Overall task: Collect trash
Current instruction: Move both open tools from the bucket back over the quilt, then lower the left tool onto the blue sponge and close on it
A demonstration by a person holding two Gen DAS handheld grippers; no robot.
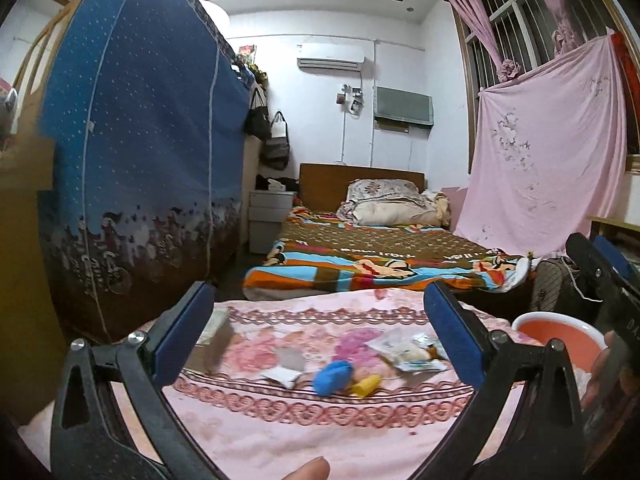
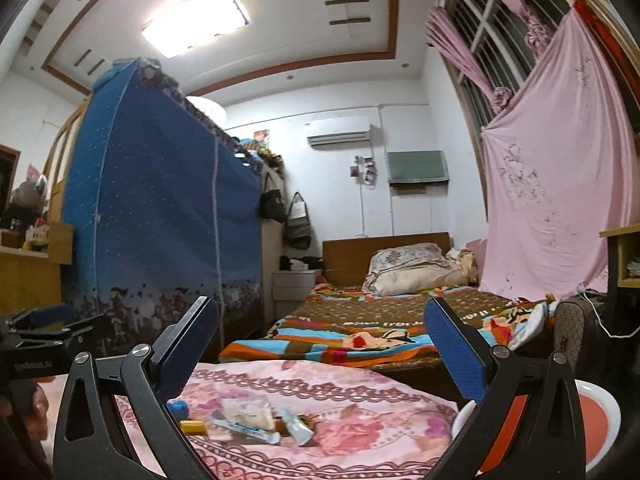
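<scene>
Both grippers spread wide and holding nothing above a litter-strewn pink floral quilt, with a red basin at the right.

From the left wrist view, the left gripper (image 1: pixel 320 328) hangs with its blue-padded fingers far apart over the quilt (image 1: pixel 280 432); ahead lie a torn white wrapper (image 1: pixel 285 376), a blue object (image 1: pixel 332 376), a yellow object (image 1: pixel 366 385) and a heap of crumpled packets (image 1: pixel 408 352), all loose on the fabric. Just right of the heap stands the white-rimmed red basin (image 1: pixel 556 332), whose visible inside shows only red. The right gripper (image 2: pixel 322 340) is likewise wide and unloaded, its view showing the packets (image 2: pixel 248 412), a squeezed tube (image 2: pixel 296 428) and the basin (image 2: pixel 604 412) at the quilt's right edge.
</scene>
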